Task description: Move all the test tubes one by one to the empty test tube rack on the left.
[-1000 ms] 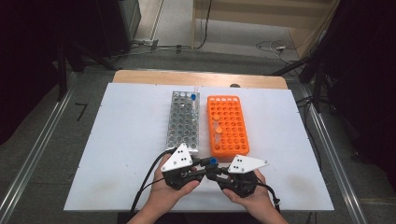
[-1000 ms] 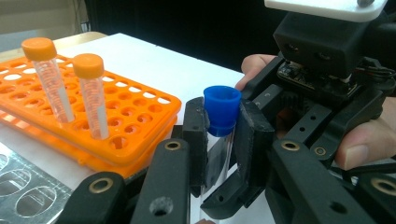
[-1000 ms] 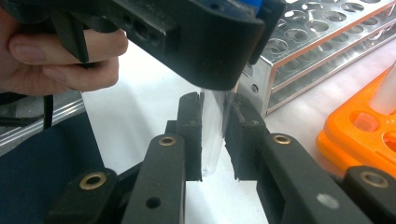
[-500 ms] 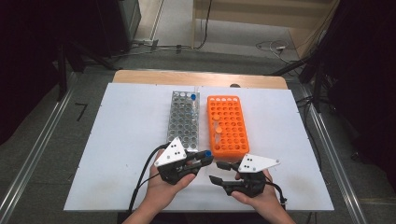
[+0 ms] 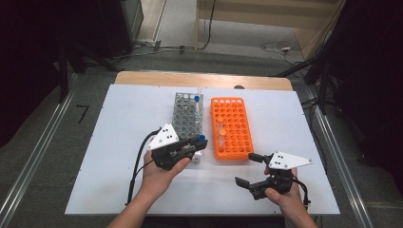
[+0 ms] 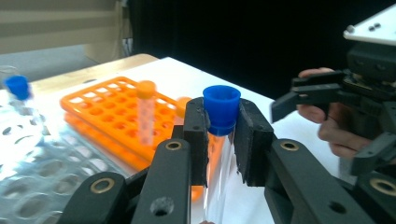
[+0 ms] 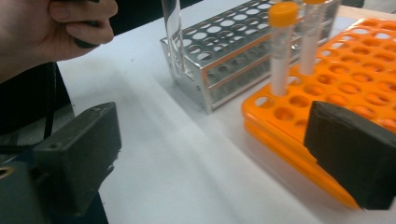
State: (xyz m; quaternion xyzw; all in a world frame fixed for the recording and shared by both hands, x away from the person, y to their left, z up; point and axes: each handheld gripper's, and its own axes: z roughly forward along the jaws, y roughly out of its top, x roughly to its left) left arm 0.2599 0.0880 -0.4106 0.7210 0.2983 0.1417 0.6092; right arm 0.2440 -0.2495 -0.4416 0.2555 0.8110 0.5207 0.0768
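My left gripper (image 5: 197,144) is shut on a clear tube with a blue cap (image 5: 202,137), held over the near end of the grey metal rack (image 5: 187,114). In the left gripper view the pads pinch the tube (image 6: 221,108) just under its cap. My right gripper (image 5: 245,168) hovers near the front right corner of the orange rack (image 5: 237,137). Its jaws have just been opening and now stand wide with nothing between them, as the right gripper view (image 7: 212,156) shows. Two orange-capped tubes (image 7: 281,46) stand in the orange rack (image 7: 359,70).
Both racks sit side by side on the white board (image 5: 119,142). Another blue-capped tube (image 5: 196,98) stands at the far end of the grey rack. Bare board lies left of the grey rack and right of the orange one. Cables trail from both grippers.
The two grippers were close together at the front of the racks. The right one has let go, opened and pulled away to the right. The left one has lifted toward the grey rack with the tube.
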